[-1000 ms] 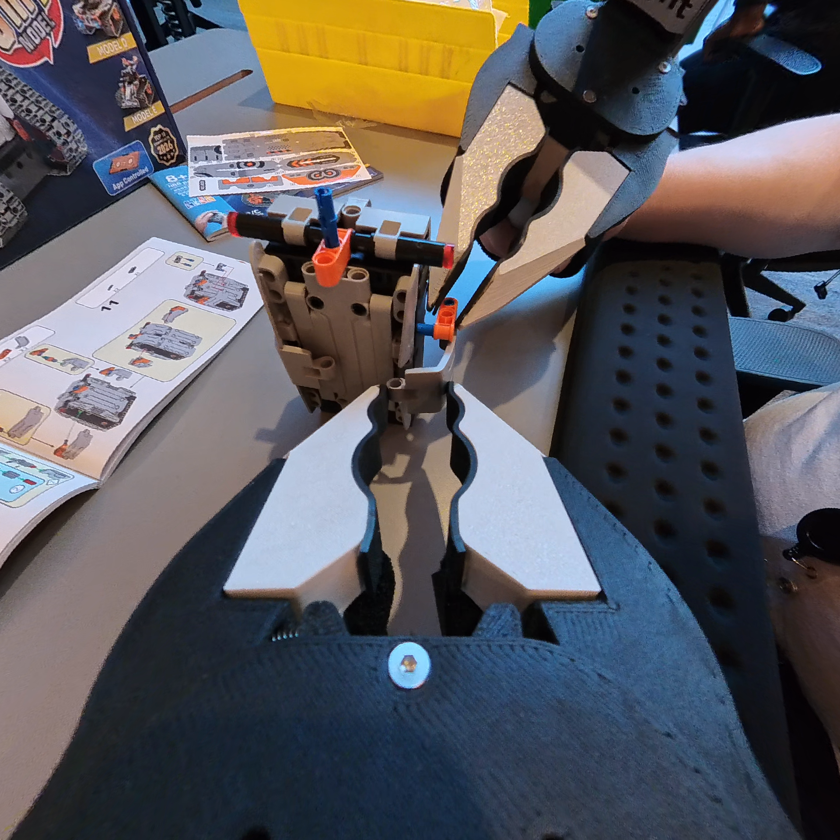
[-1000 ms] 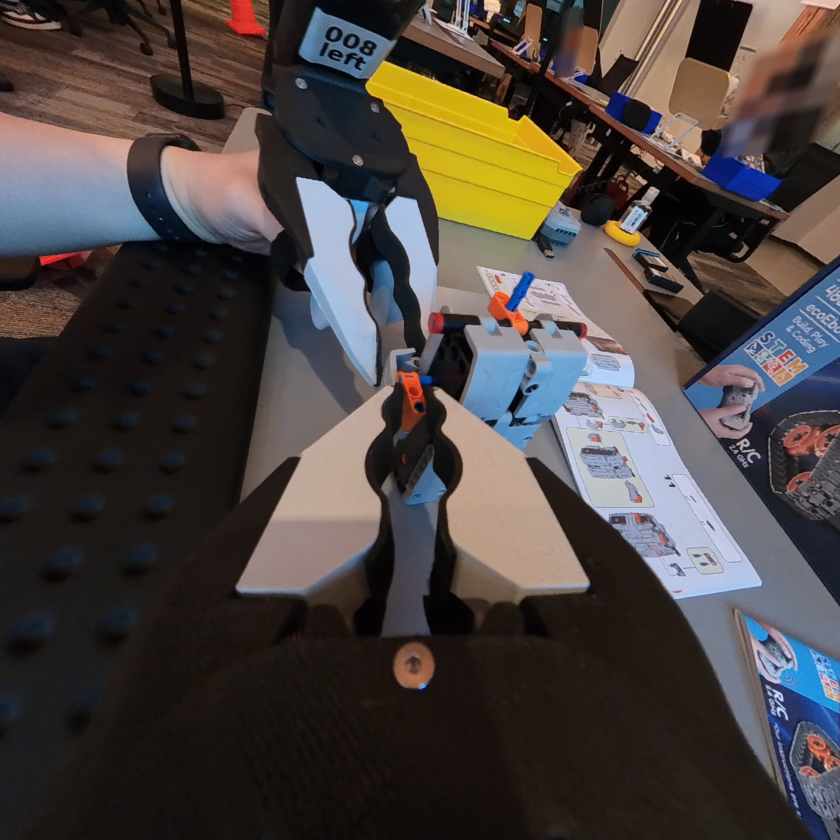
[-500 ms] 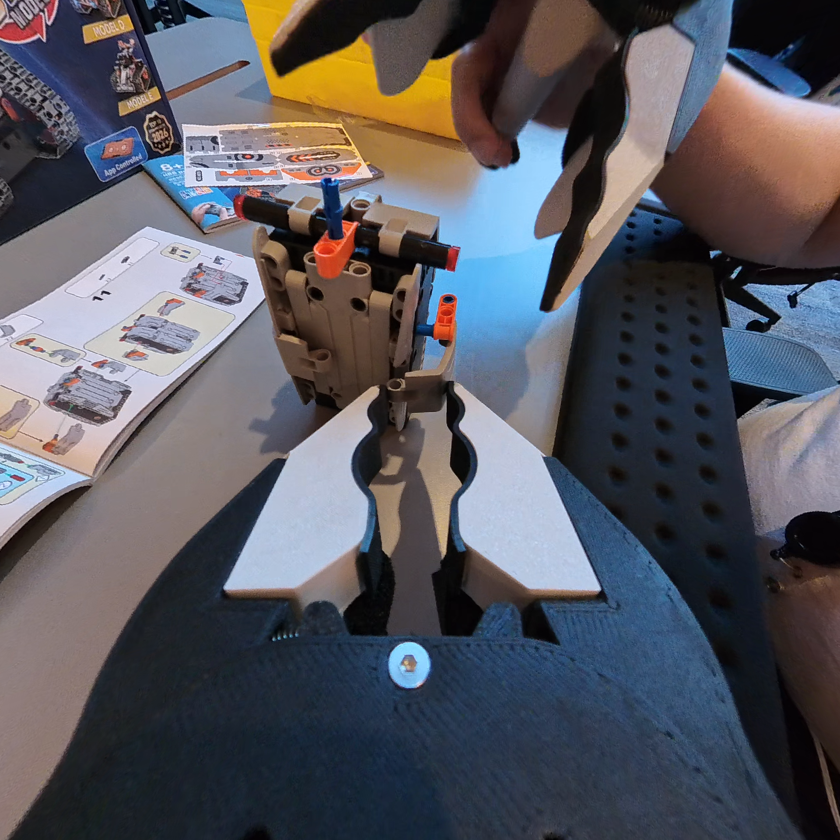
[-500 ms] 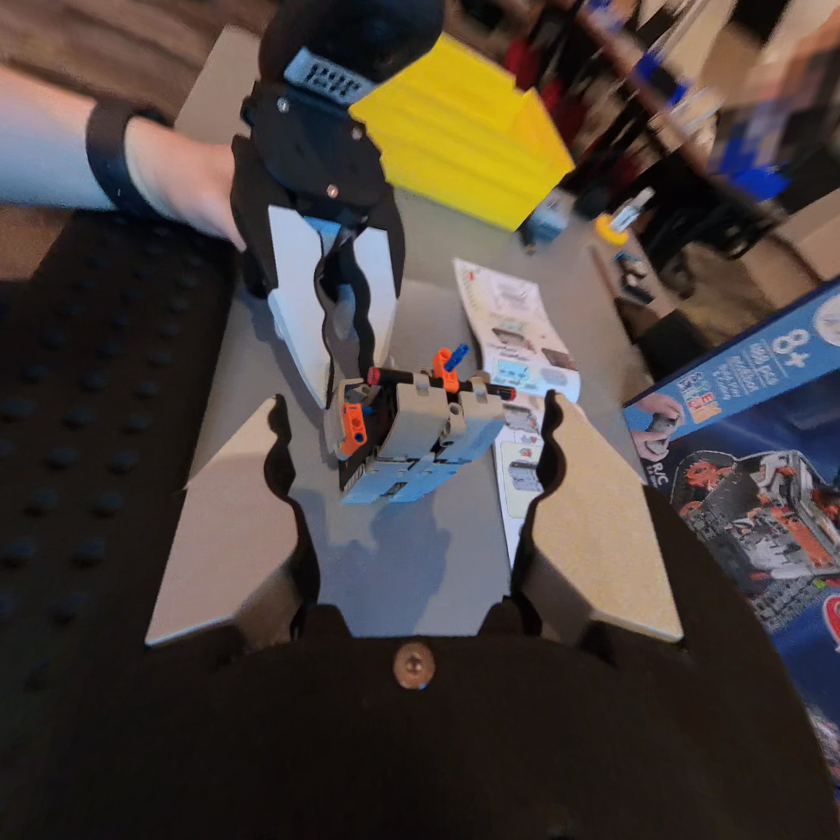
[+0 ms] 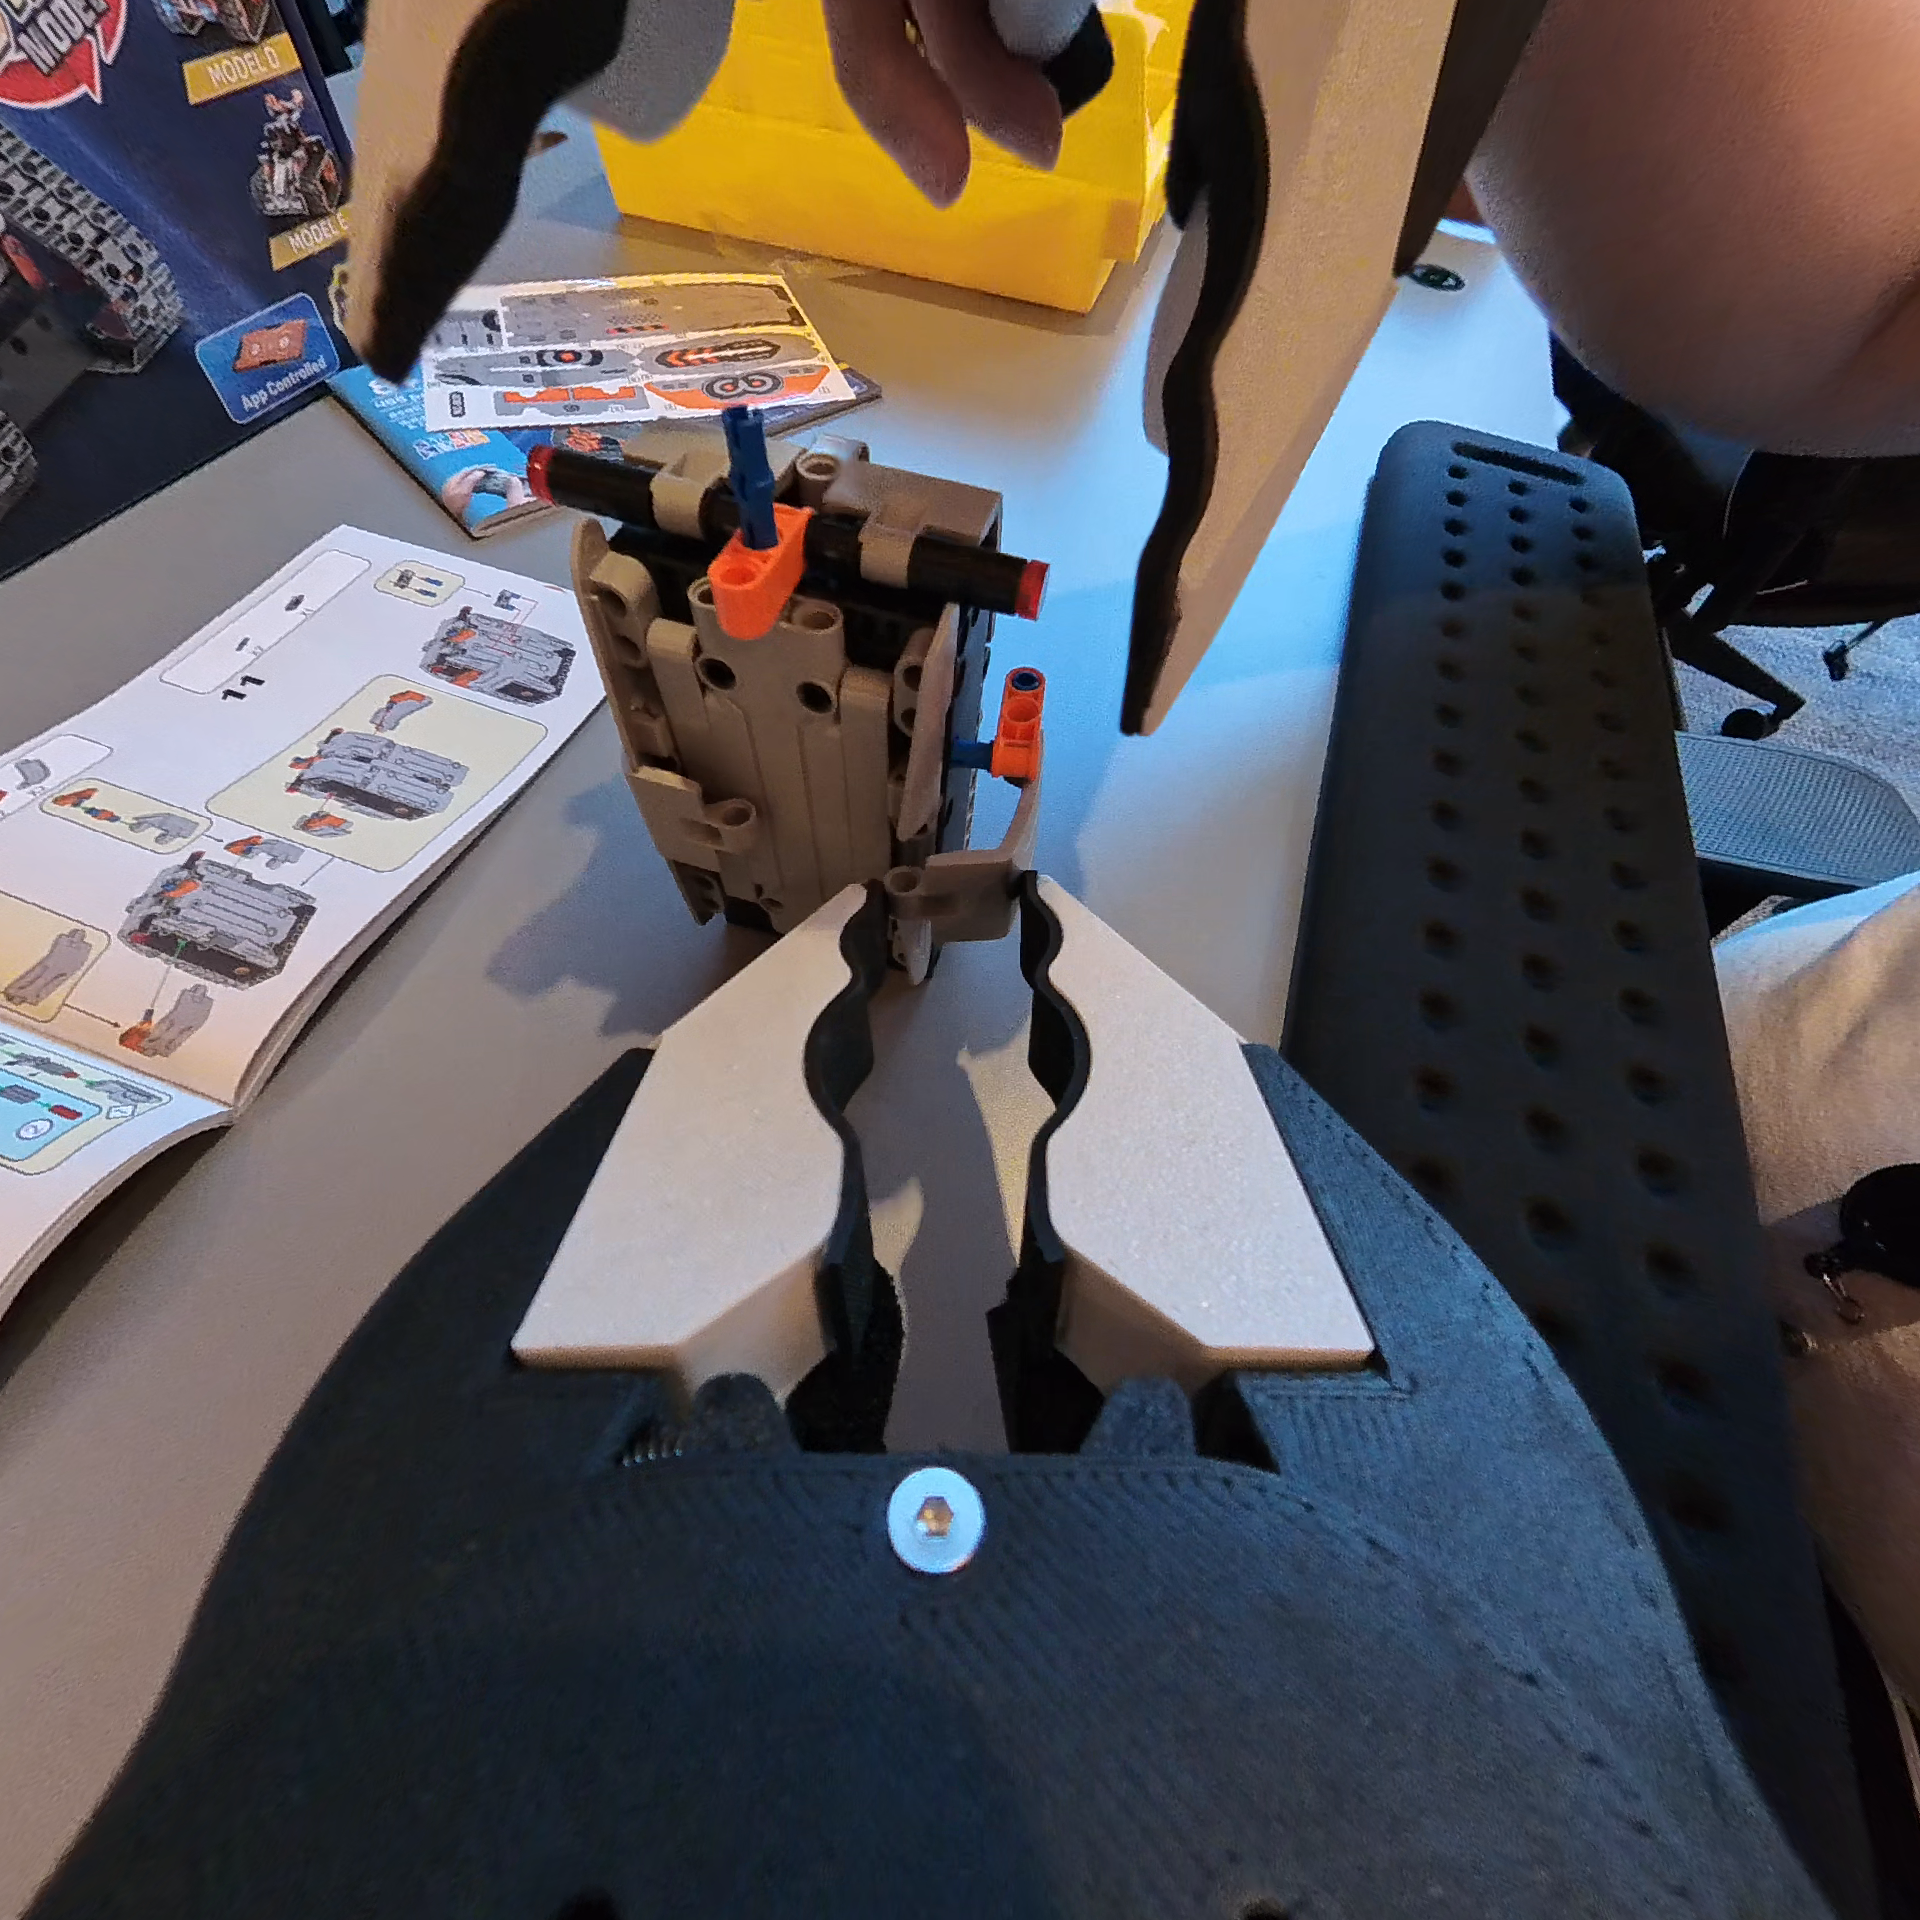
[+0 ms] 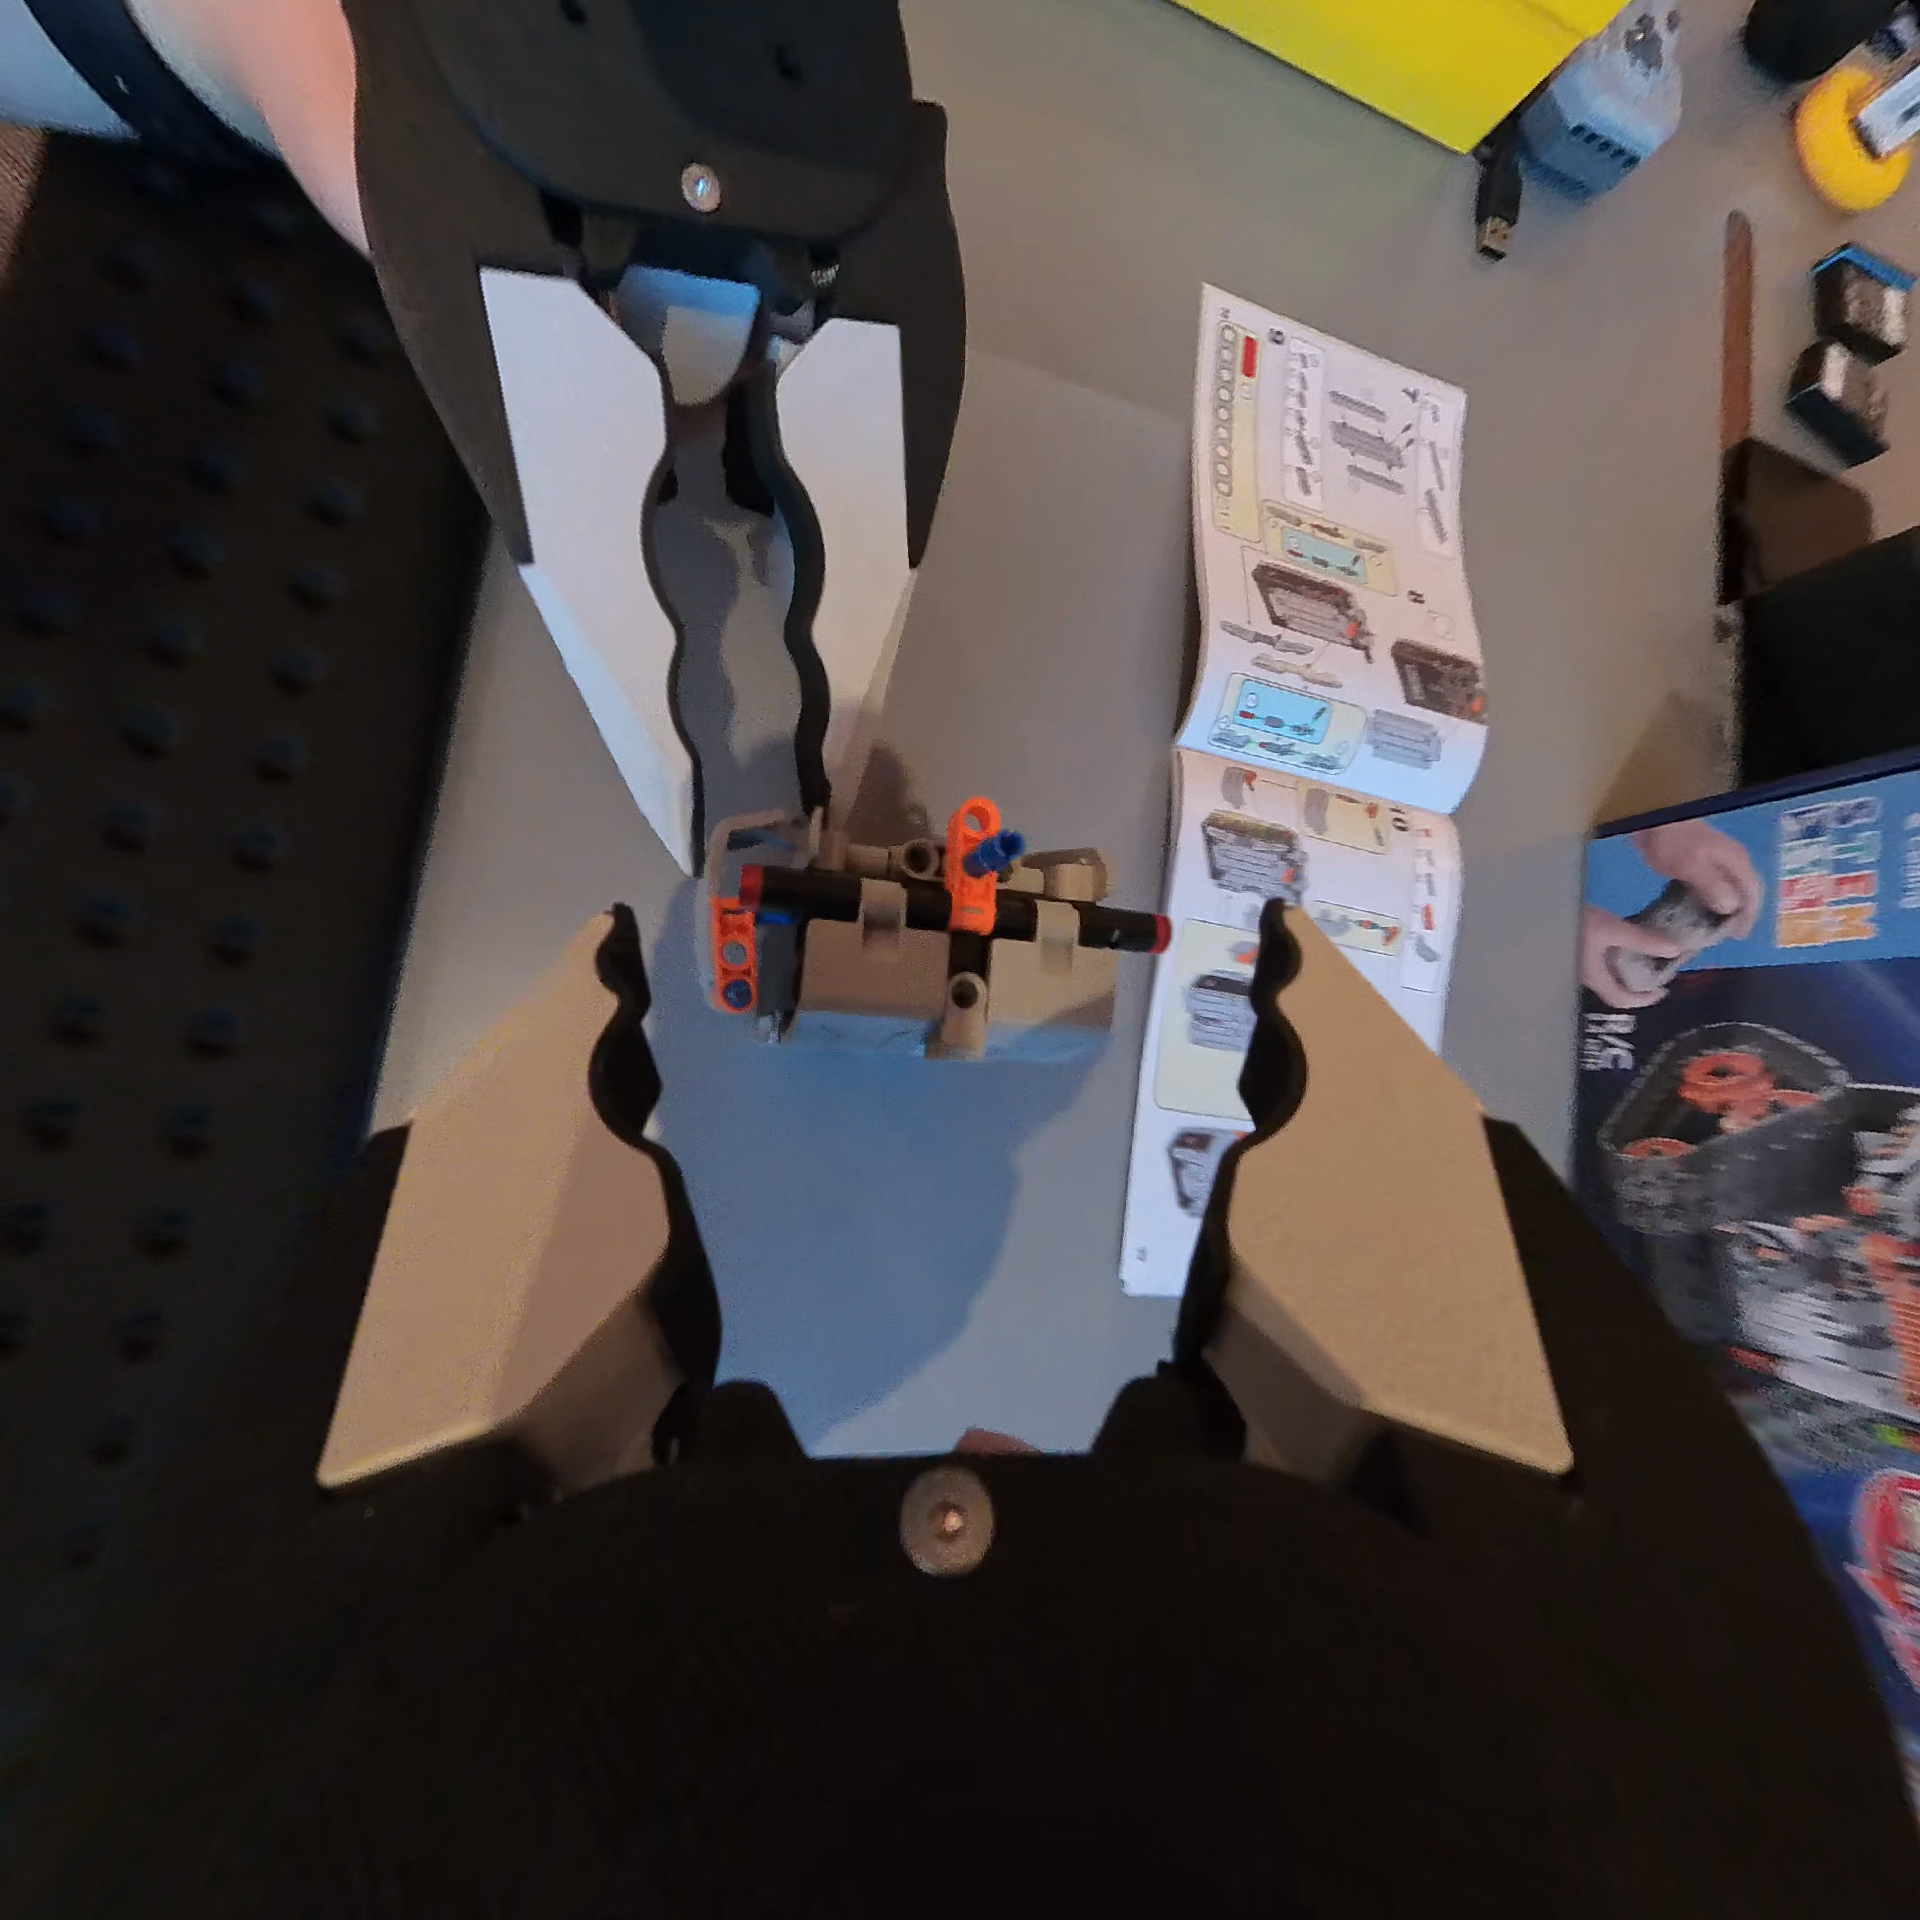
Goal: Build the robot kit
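Gripping a grey angled piece (image 5: 961, 883) at the foot of the brick model (image 5: 800, 686), my left gripper (image 5: 943, 894) is pinching narrowly; I am judging steady, light pressure best. Above it, my right gripper (image 6: 940, 930) is hovering spread wide. Standing upright on the grey table (image 5: 1164, 416), the model is carrying its black axle (image 6: 951, 920) crosswise along the top, pointing toward the instruction booklet (image 6: 1340, 644).
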Tool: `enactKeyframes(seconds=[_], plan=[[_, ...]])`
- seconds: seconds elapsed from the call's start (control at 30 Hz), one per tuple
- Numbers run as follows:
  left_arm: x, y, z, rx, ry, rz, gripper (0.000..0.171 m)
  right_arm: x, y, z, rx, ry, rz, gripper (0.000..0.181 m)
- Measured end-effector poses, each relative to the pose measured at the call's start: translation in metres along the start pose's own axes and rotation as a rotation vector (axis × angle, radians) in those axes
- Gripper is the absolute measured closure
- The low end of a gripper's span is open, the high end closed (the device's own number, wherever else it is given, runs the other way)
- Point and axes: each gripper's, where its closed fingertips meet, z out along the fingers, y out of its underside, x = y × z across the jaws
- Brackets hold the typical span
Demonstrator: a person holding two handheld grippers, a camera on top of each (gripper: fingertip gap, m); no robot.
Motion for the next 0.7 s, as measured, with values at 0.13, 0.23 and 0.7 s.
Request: enactKeyframes(seconds=[0.13, 0.23, 0.7], plan=[[0.000, 0.000, 0.001, -0.003, 0.005, 0.002, 0.148, -0.003, 0.010, 0.013, -0.046, -0.076, 0.108, 0.065], [0.000, -0.001, 0.001, -0.003, 0.006, 0.004, 0.148, -0.003, 0.018, 0.020, -0.087, -0.079, 0.073, 0.070], [-0.002, -0.001, 0.003, -0.017, 0.011, 0.006, 0.148, -0.005, 0.015, 0.026, -0.050, -0.108, 0.064, 0.083]])
